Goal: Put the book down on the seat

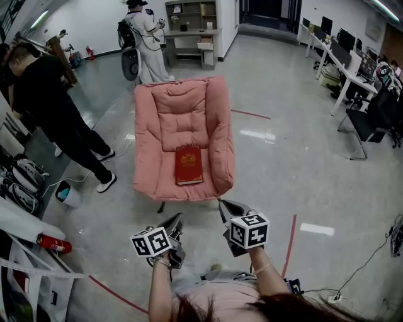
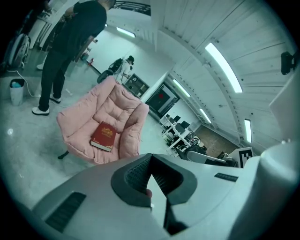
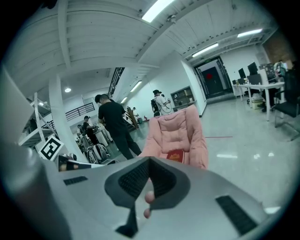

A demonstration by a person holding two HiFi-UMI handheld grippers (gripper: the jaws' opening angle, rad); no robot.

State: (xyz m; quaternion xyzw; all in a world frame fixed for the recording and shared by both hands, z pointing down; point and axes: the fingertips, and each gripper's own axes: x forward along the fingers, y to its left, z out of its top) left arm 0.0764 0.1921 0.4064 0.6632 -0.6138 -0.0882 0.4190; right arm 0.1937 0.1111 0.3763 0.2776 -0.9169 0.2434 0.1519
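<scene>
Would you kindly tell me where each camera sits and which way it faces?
Head view: on the person's head, looking down at the pink chair with the red book on its seat; forearms, left tool and right tool show.
Left gripper view: on the left tool, facing the chair; only its shut jaws show.
Right gripper view: on the right tool, facing the chair; only its shut jaws show.
Shared: all see chair and book.

We stand on a glossy grey floor (image 1: 296, 163) crossed by red tape lines (image 1: 289, 242). Far ahead we see a white wall (image 1: 94, 19), a grey shelf unit with a desk (image 1: 192, 28) and a dark doorway (image 1: 264, 11). On the right runs a row of white desks (image 1: 332, 63) with monitors (image 1: 346, 39), a black office chair (image 1: 371, 119) near them. Long strip lights (image 2: 222, 65) shine from the white ceiling (image 2: 187, 28).
</scene>
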